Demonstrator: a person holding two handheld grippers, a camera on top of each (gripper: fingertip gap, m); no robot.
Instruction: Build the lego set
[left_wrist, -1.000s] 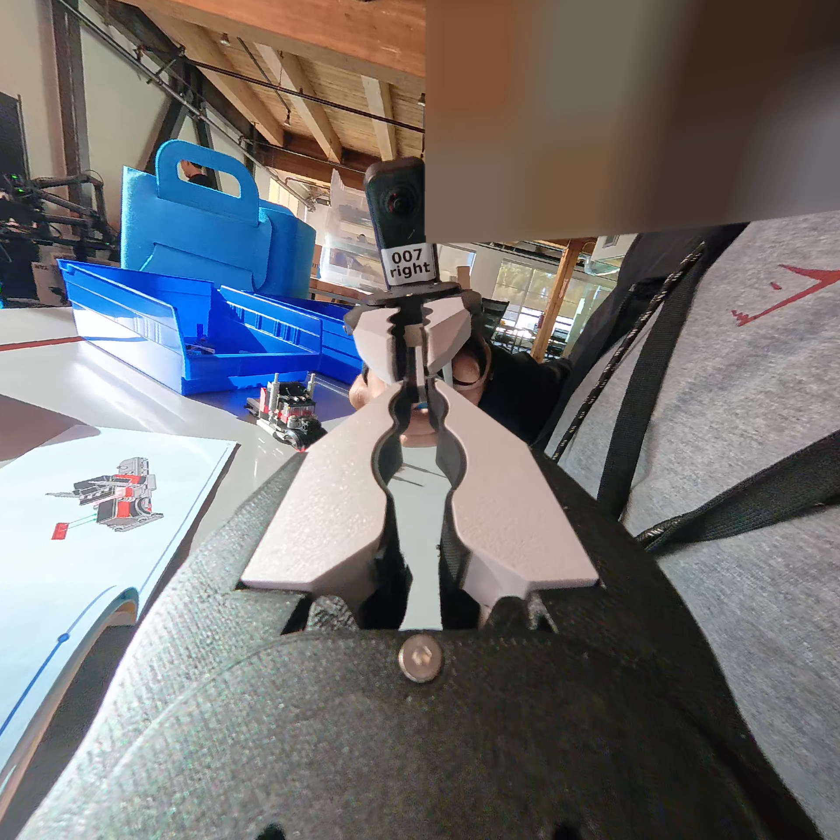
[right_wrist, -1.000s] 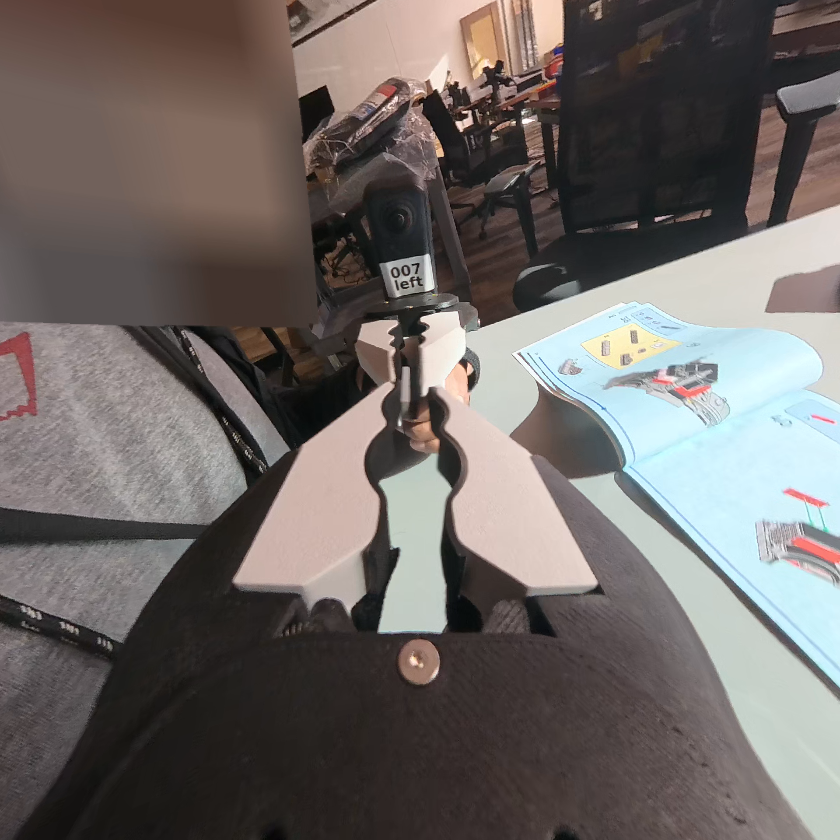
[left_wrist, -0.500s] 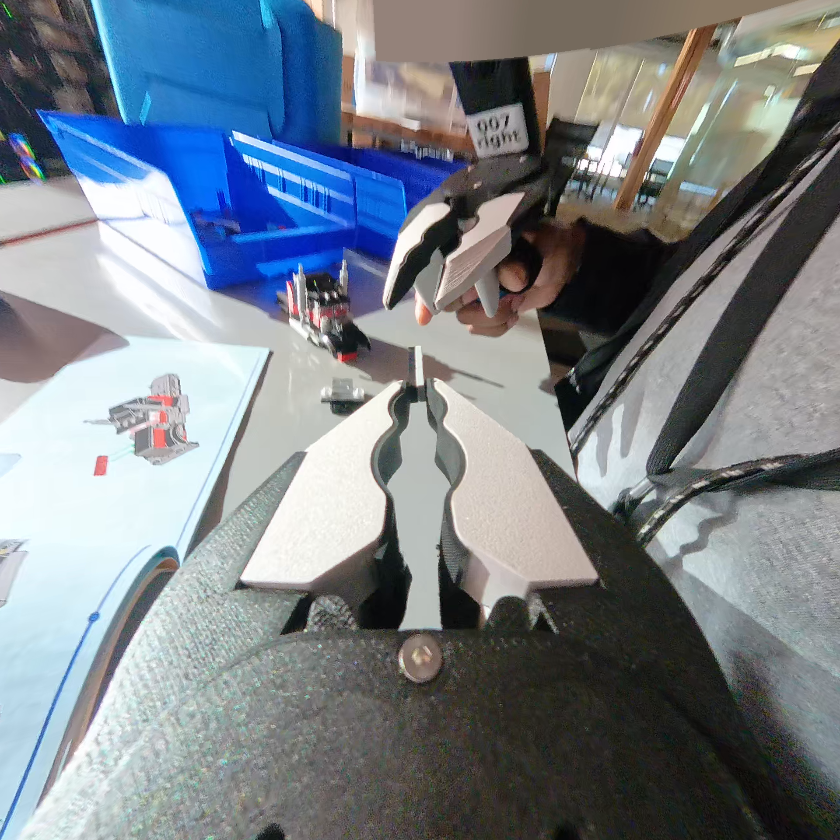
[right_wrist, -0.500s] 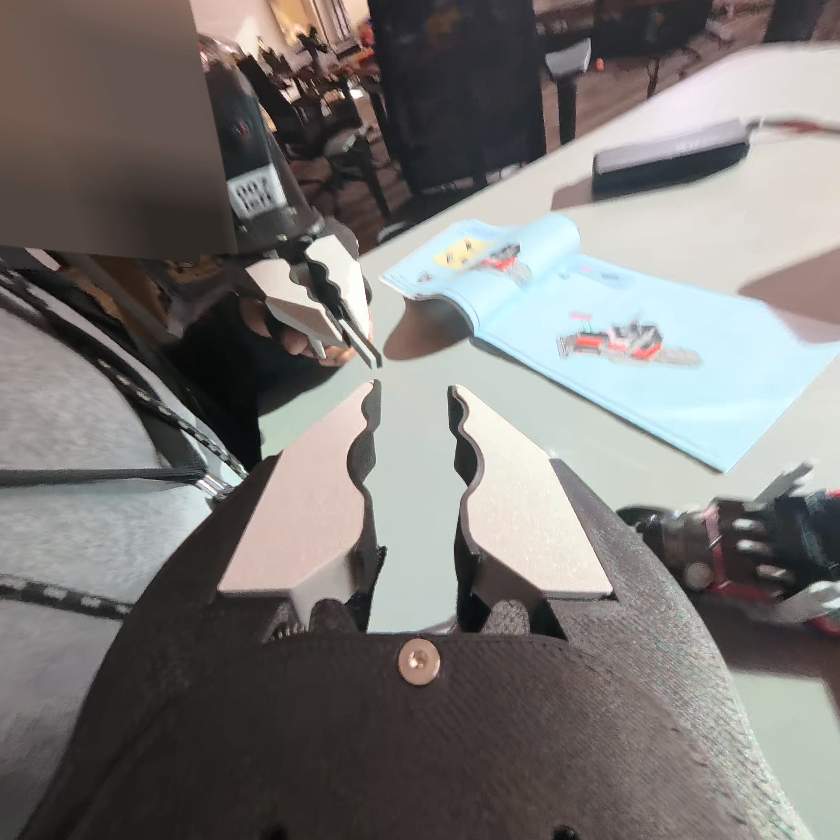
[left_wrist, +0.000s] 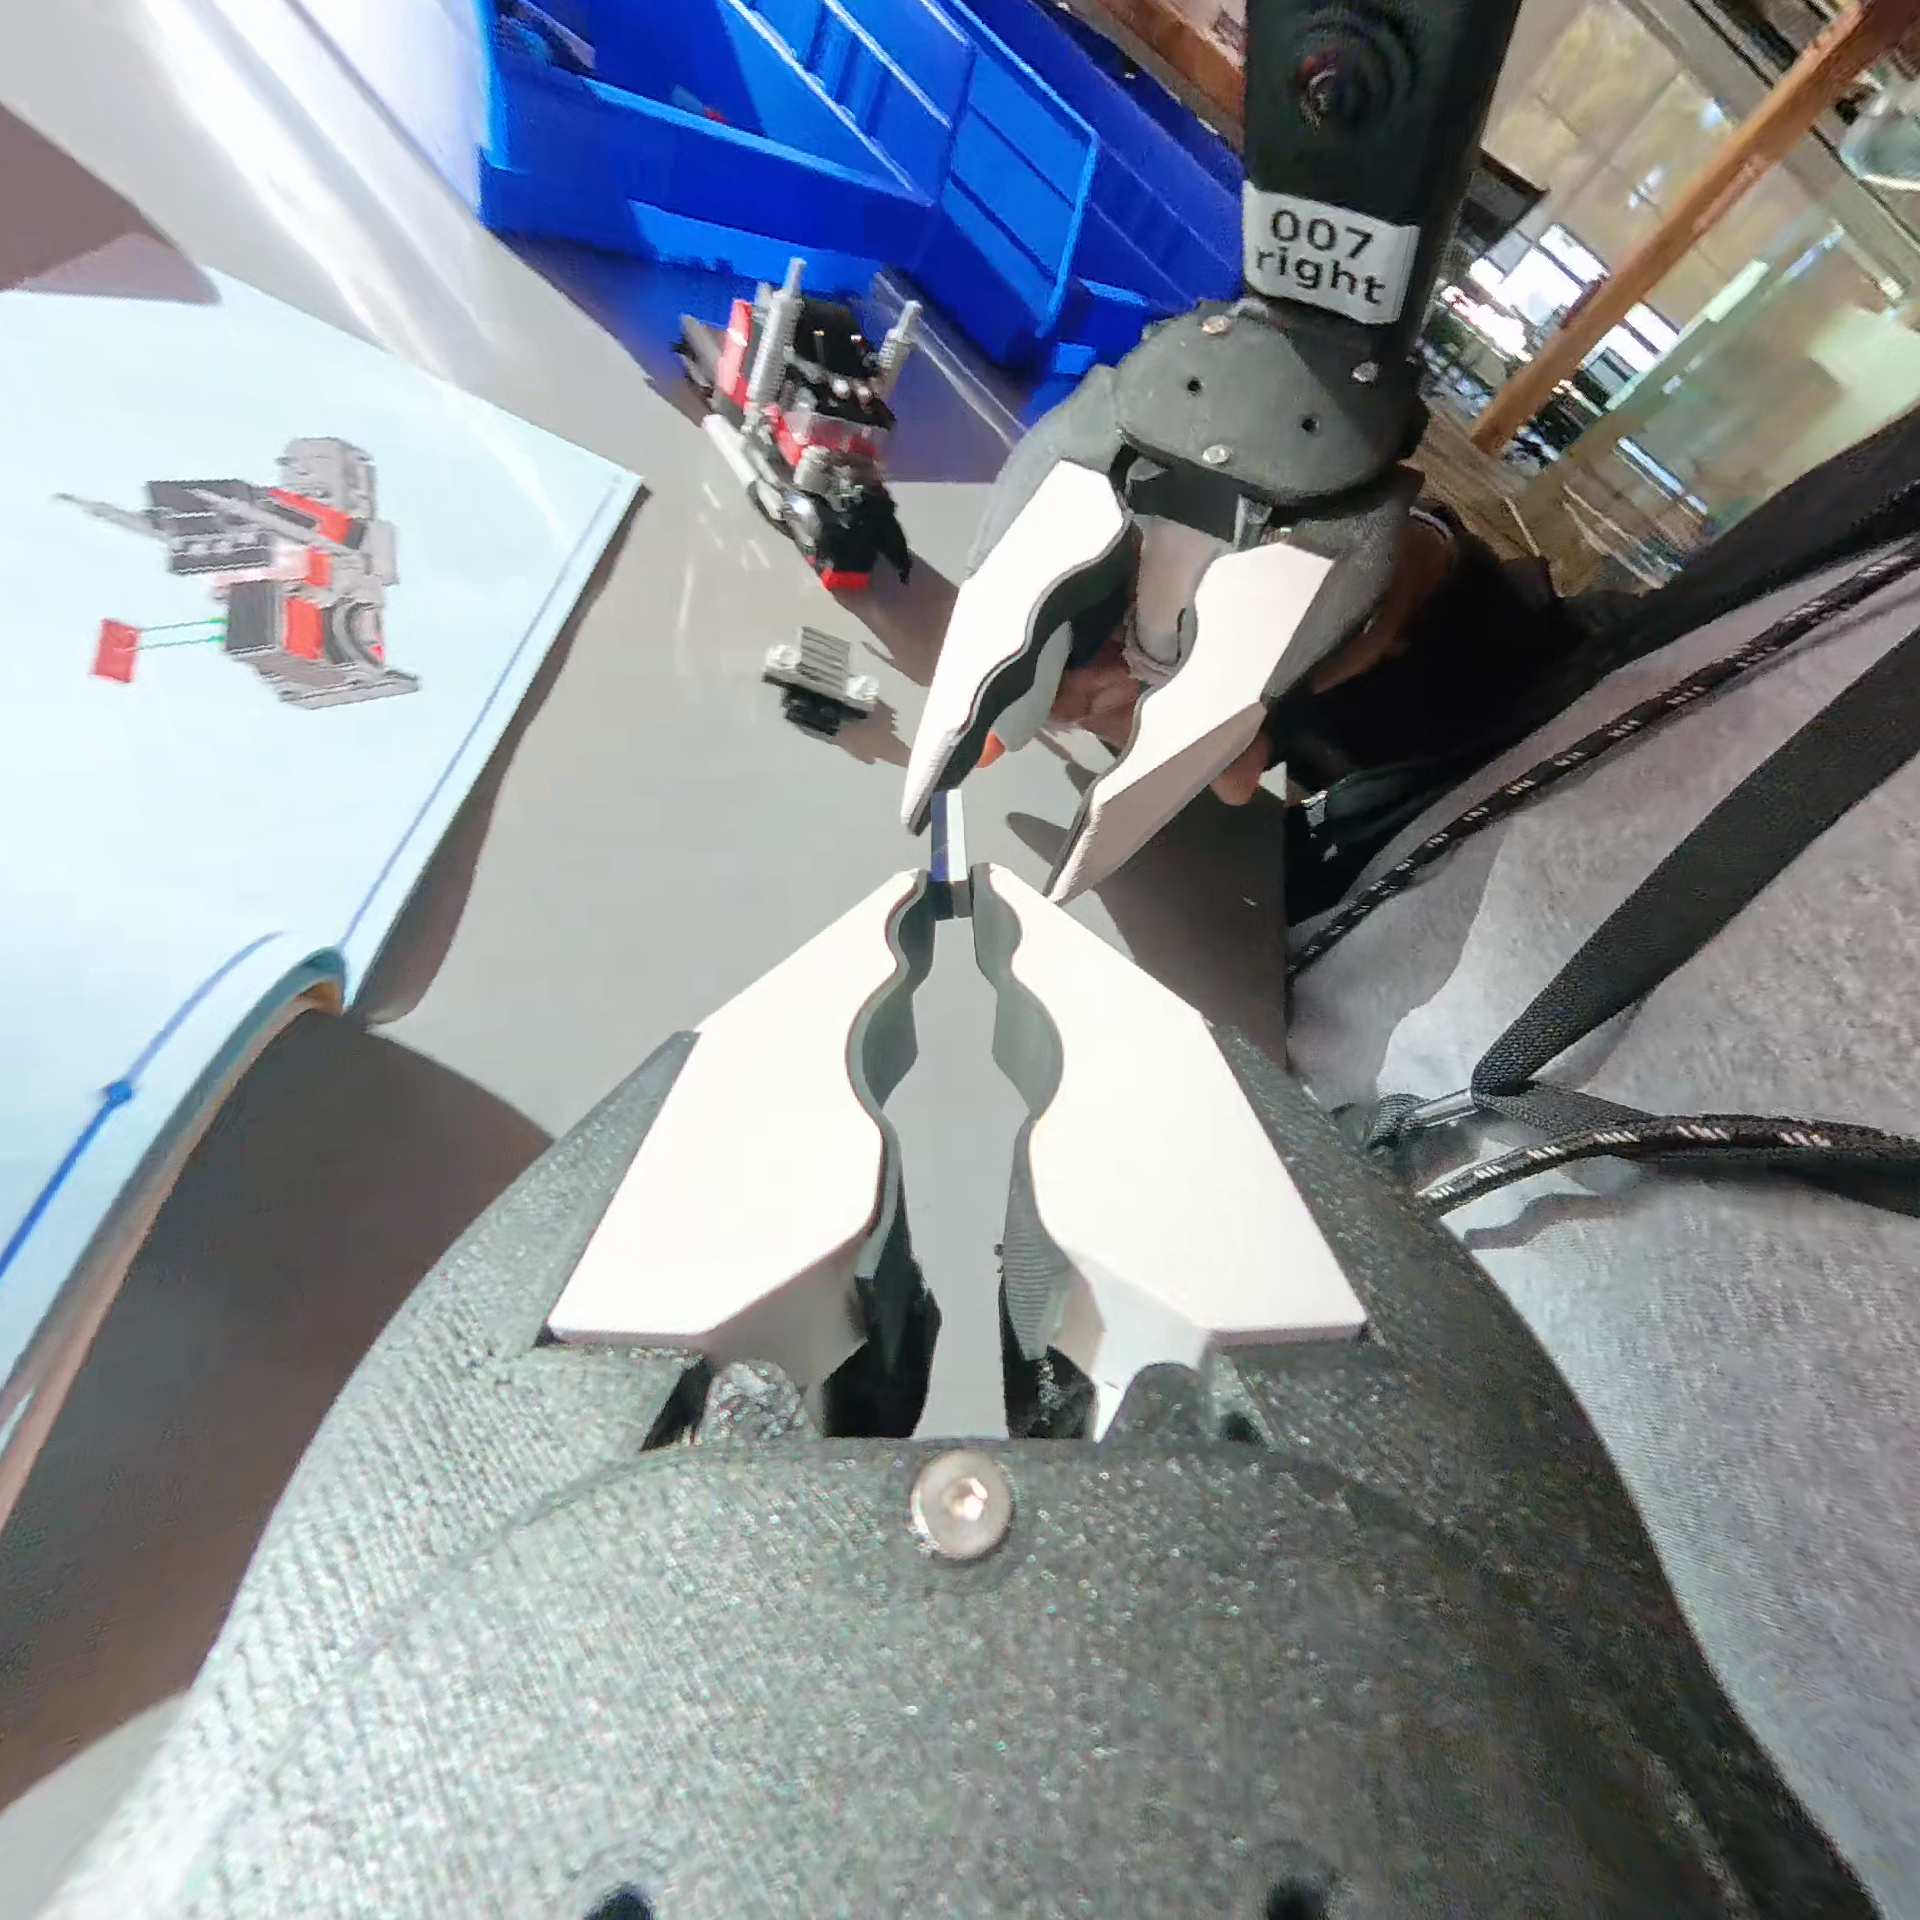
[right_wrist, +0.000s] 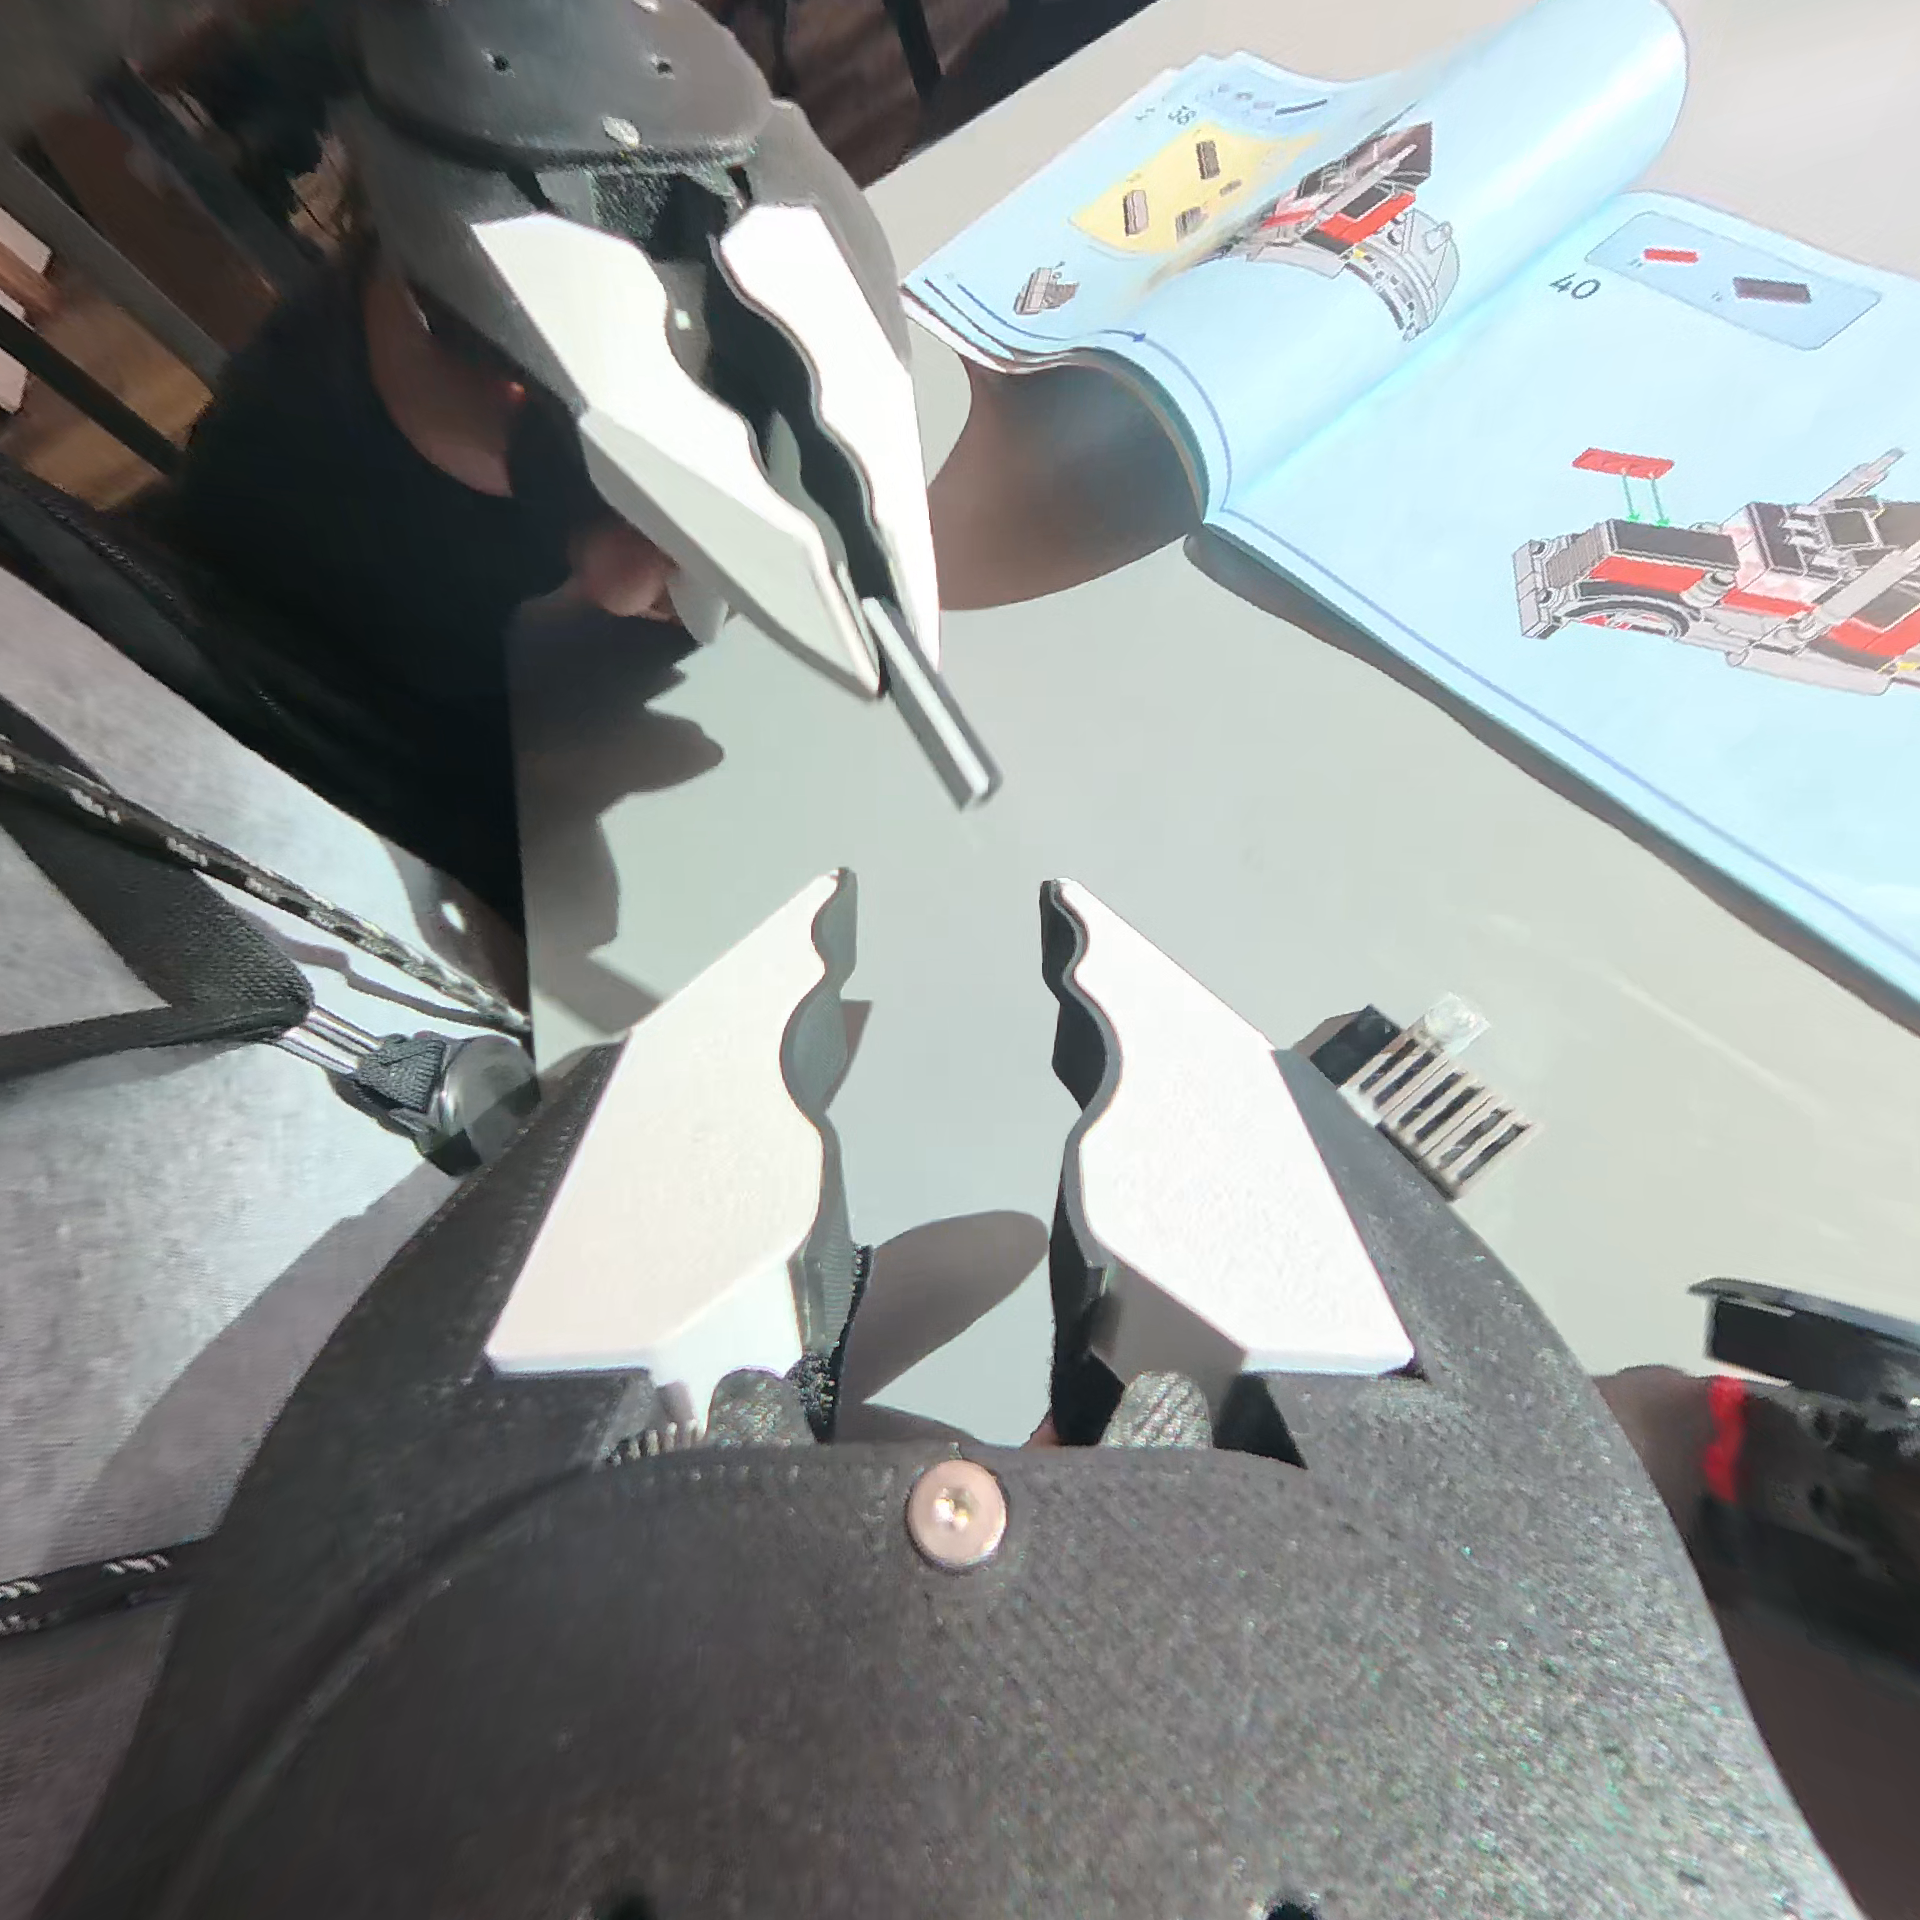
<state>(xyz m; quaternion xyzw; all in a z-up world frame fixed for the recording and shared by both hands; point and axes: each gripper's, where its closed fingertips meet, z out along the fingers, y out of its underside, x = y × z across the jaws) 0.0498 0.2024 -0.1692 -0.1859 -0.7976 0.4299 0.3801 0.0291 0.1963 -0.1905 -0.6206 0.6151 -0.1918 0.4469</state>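
Plate (right_wrist: 928, 710), thin, flat and grey, a narrow lego strip, sits pinched at one end between the tips of the left gripper (left_wrist: 948, 896), whose fingers are closed onto it, and it is held in the air above the grey table (right_wrist: 1195, 831) near the person's body. In the right wrist view its long axis runs out from those tips, slanting down and toward the right gripper (right_wrist: 948, 894), with most of its length sticking free. In the left wrist view it shows edge-on as a thin sliver (left_wrist: 943, 844) rising from the fingertips to one finger of the right gripper (left_wrist: 987, 844); whether it touches that finger I cannot tell. The right gripper's fingers stand wide apart with nothing between them, and its tips lie just short of the plate's free end. Beyond the two grippers, a small grey ribbed grille piece (left_wrist: 821, 677) lies on the table, and farther off stands the part-built red and black truck (left_wrist: 805, 436). Behind the truck are blue plastic bins (left_wrist: 883, 156). An open light-blue instruction booklet (right_wrist: 1558, 416) lies flat to the side, well apart from the plate. The person's grey shirt (left_wrist: 1714, 1351) with black straps fills the near edge; nothing stands between the plate and the right gripper.
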